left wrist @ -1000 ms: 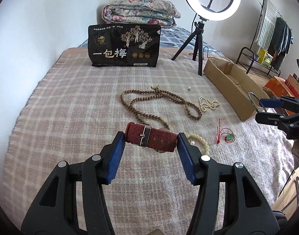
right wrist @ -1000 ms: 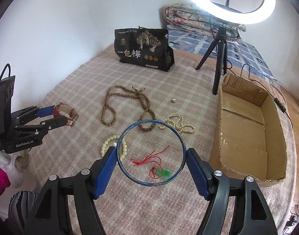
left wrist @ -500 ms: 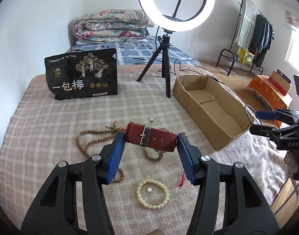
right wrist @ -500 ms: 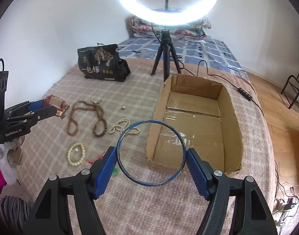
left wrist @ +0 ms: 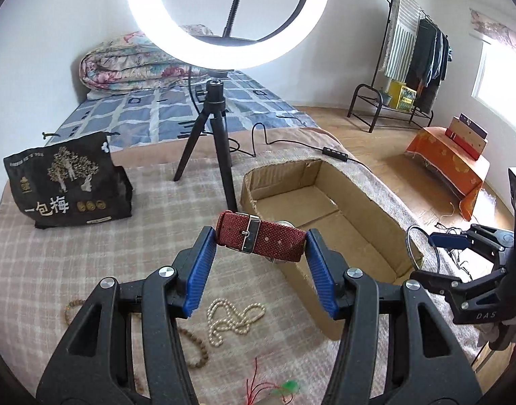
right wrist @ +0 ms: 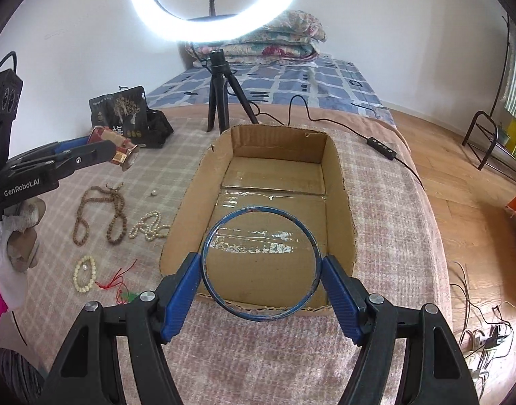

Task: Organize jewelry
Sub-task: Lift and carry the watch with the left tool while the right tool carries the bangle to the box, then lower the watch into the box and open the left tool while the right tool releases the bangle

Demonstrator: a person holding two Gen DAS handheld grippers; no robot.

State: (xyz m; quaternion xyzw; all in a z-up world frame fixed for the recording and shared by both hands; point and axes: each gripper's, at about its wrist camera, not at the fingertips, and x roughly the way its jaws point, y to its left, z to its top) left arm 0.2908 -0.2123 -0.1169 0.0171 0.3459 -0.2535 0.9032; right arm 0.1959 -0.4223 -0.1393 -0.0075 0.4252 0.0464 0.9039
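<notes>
Right gripper [right wrist: 262, 280]: clamped on a thin blue bangle [right wrist: 262, 263] by its rim alone, held over the near end of the box [right wrist: 338, 175]. Risk: a hoop pinched at two points can pivot or spring out sideways and roll off the blanket [right wrist: 258, 344].

Left gripper [left wrist: 260, 253]: closed on a red watch [left wrist: 261, 240] by the strap ends, just short of the box's near wall. Risk: the strap flexes; released early, the watch lands outside.

Loose on the blanket: red cord charm [right wrist: 121, 285], cream bracelet [right wrist: 84, 274], pearl string [right wrist: 148, 226], brown beads [right wrist: 101, 214]. Risk: a low gripper snags them.

Tripod [right wrist: 220, 101], behind the box: a wide swing could topple the light.

Both grippers converge on one box: collision possible.
</notes>
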